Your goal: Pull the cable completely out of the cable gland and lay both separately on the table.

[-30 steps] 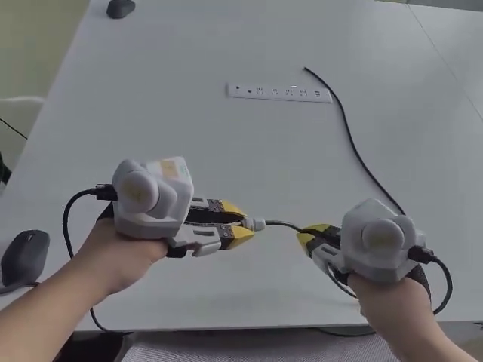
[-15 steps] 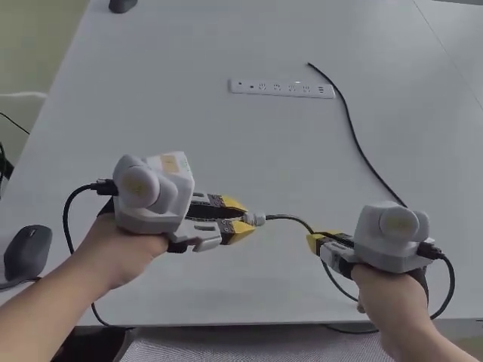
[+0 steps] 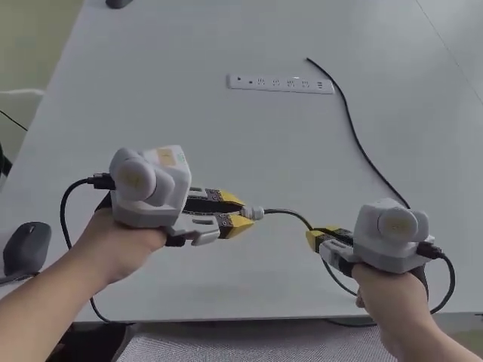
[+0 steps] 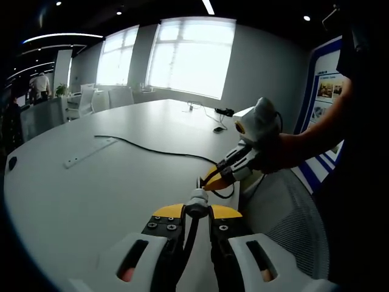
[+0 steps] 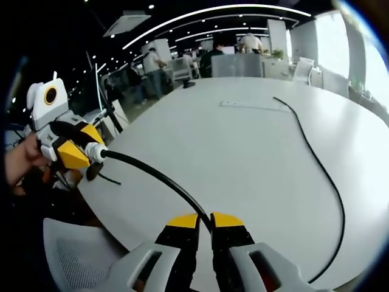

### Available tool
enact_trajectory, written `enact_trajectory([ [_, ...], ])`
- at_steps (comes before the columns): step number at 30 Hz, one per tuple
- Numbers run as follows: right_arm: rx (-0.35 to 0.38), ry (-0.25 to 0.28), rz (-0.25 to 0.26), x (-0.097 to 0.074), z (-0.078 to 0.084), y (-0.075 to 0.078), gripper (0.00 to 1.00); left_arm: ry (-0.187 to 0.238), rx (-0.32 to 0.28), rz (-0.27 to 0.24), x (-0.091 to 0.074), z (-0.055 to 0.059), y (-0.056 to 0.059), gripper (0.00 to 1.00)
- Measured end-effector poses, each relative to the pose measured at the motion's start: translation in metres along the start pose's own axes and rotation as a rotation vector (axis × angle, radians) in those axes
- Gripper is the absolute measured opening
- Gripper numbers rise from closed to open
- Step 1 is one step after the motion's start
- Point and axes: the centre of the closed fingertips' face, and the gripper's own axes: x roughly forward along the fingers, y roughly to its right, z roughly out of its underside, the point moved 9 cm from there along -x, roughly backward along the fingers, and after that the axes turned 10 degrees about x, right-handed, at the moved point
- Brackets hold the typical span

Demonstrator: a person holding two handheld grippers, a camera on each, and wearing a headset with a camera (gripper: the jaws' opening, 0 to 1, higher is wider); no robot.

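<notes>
The white cable gland [image 3: 256,214] hangs above the bench [image 3: 189,128], well on the person's side of the power strip [image 3: 281,83], pinched in the left gripper [image 3: 243,217]. Its black cable [image 3: 290,217] arcs from the gland to the right gripper [image 3: 313,237], which is clamped on it, equally far from the strip.

The right gripper [image 3: 315,237] now sits farther from the left gripper [image 3: 243,216] than a second ago, so the gap between their yellow tips is wider. A longer stretch of cable [image 3: 290,216] shows between the cable gland [image 3: 256,214] and the right gripper's jaws. It now bows upward in a loose arc, where before it ran short and nearly straight.
</notes>
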Motion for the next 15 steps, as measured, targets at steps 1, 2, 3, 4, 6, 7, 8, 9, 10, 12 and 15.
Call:
enact_trajectory([
  [1,-0.008,0.003,0.0,-0.0007,-0.0003,-0.0001,0.03,-0.002,0.002,-0.001,-0.0001,0.0001,-0.0001,0.15],
  [2,-0.025,0.006,-0.001,-0.0018,-0.0008,-0.0003,0.03,-0.003,0.003,-0.003,-0.0005,0.0002,-0.0003,0.15],
  [3,-0.041,0.004,-0.001,-0.0022,-0.0008,-0.0005,0.03,-0.002,0.002,-0.004,-0.0006,0.0001,-0.0004,0.15],
  [4,-0.063,0.0,0.001,-0.0027,-0.0004,-0.0002,0.03,-0.002,0.001,-0.006,-0.0007,0.0,-0.0005,0.15],
  [6,-0.087,-0.001,0.002,-0.0037,0.0003,-0.0012,0.03,-0.003,0.004,-0.006,-0.0007,-0.0003,-0.0005,0.15],
  [7,-0.098,-0.006,0.002,-0.0041,0.0006,-0.0016,0.03,-0.002,0.004,-0.005,-0.0007,-0.0005,-0.0003,0.15],
  [8,-0.114,-0.007,-0.001,-0.0049,0.001,-0.0027,0.03,-0.001,0.004,-0.006,-0.0008,-0.0007,-0.0004,0.15],
  [9,-0.123,-0.005,-0.003,-0.0055,0.0011,-0.0032,0.03,0.0,0.004,-0.008,-0.0009,-0.0007,-0.0007,0.15],
  [10,-0.137,-0.004,-0.001,-0.006,0.0011,-0.0036,0.03,0.0,0.001,-0.008,-0.0012,-0.0006,-0.0008,0.15],
  [12,-0.193,-0.011,0.002,-0.0074,0.0009,-0.0054,0.03,0.001,-0.001,-0.01,-0.0014,-0.0001,-0.0011,0.15],
  [15,-0.239,-0.015,-0.006,-0.0087,0.0009,-0.0083,0.05,0.003,-0.006,-0.009,-0.0018,0.0002,-0.0014,0.15],
])
